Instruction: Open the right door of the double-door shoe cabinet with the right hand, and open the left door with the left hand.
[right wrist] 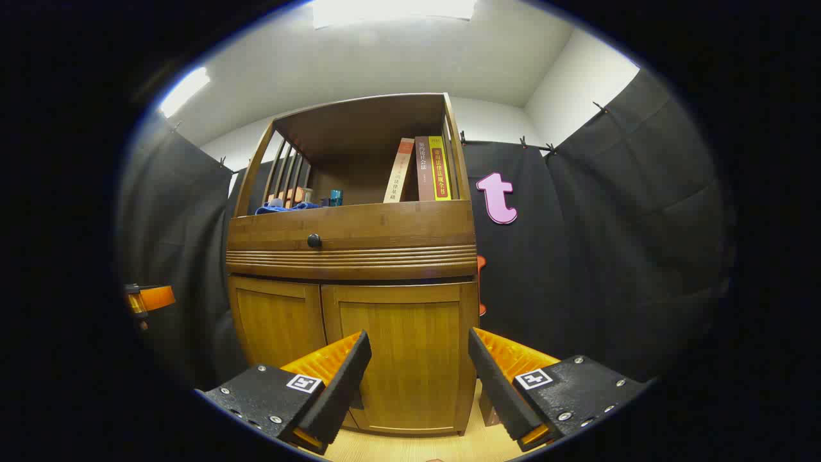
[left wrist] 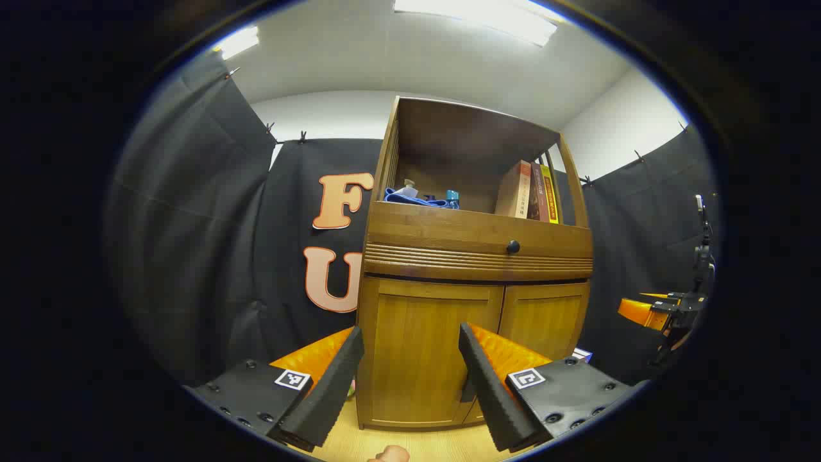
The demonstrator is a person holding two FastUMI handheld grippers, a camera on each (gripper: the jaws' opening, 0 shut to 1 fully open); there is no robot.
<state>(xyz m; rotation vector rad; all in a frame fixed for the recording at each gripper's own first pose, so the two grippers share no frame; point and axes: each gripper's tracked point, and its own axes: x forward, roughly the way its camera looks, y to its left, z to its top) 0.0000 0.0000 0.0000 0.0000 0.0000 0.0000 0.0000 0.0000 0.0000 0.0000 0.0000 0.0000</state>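
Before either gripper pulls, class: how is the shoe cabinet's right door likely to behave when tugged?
The right door looks like a stiff wooden panel, so it should swing, not flex. No handle is visible, so grip may slip. The tall cabinet carries books up top and might rock slightly.

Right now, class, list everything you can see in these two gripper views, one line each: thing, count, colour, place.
Shoe cabinet: one, brown wood, standing on the floor against the black cloth wall.
Left door: one, brown, shut, lower front.
Right door: one, brown, shut, lower front.
Knob: one, black, on the band above the doors.
Books: three, tan, brown and yellow, upright at the shelf's right end.
Blue cloth: one, on the shelf's left side.
Floor: light wood, under the cabinet.
Left gripper: fingers apart, before the left door.
Right gripper: fingers apart, before the right door.
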